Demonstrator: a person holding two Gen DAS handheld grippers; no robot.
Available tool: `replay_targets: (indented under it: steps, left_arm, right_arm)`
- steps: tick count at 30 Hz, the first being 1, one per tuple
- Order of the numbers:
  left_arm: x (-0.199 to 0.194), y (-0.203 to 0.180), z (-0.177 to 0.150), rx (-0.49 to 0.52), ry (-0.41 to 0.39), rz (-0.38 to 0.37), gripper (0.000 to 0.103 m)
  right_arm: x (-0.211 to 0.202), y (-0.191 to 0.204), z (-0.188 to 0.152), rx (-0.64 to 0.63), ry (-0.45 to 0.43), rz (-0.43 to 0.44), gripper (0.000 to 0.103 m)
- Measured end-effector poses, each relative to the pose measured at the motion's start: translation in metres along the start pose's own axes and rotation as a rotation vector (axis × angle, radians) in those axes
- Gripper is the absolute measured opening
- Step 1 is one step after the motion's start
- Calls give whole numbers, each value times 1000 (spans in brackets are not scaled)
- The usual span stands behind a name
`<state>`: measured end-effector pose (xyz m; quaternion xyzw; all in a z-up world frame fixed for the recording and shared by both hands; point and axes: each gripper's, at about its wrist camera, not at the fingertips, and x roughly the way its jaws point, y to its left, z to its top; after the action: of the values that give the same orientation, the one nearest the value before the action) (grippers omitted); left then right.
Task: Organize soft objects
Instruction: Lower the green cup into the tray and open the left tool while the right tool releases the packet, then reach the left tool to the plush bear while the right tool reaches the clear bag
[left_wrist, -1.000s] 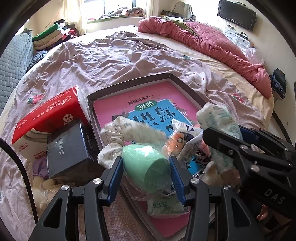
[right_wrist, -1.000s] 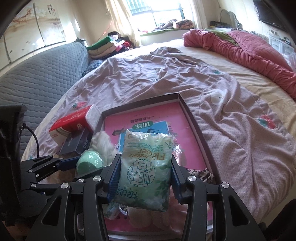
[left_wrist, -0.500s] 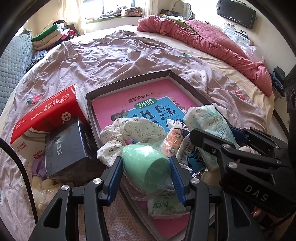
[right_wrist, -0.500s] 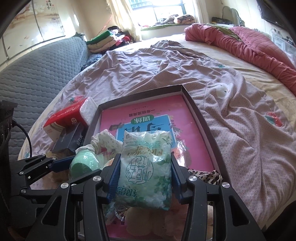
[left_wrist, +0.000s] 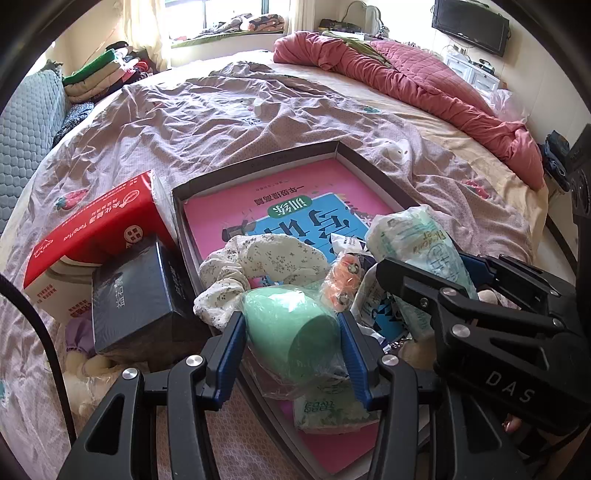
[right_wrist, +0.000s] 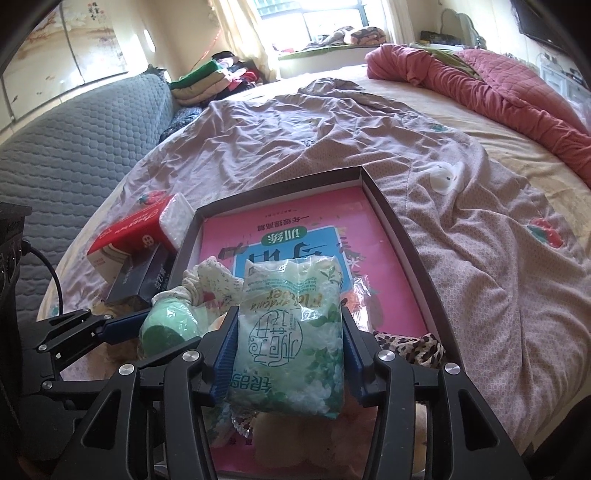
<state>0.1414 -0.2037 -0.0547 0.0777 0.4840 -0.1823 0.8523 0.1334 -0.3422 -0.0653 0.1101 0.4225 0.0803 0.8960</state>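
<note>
Step in hand: carrying two soft items over the tray (left_wrist: 258, 162) on the bed. Left gripper (left_wrist: 291, 347) fingers clamp the bagged green sponge (left_wrist: 291, 332); right gripper (right_wrist: 288, 354) fingers clamp the tissue pack (right_wrist: 291, 332). Both level, low over the tray's near end. Next, probably: lower, release gently.

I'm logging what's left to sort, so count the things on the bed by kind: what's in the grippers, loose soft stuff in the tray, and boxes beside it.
Held: 2, green sponge, tissue pack
Loose soft: 2, floral scrunchie, leopard scrunchie
Boxes: 2, red box, black box
Total: 6
</note>
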Motion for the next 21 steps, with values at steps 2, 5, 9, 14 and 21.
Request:
replay_targets:
  steps: [2, 5, 9, 14, 21]
  left_arm:
    - [-1, 0, 0, 4, -1, -6, 51]
    - [-4, -2, 0, 12, -5, -26, 51]
    - [-6, -4, -1, 22, -1, -27, 51]
    - [-12, -8, -3, 25, 2, -57, 55]
    - [-33, -10, -3, 27, -35, -71, 65]
  right_arm:
    - [-2, -1, 0, 8, -2, 1, 55]
    - [-4, -3, 0, 29, -8, 11, 58]
    - [-11, -6, 1, 49, -27, 11, 63]
    - [-34, -14, 3, 88, -84, 19, 70]
    - [-62, -21, 3, 139, -138, 14, 75]
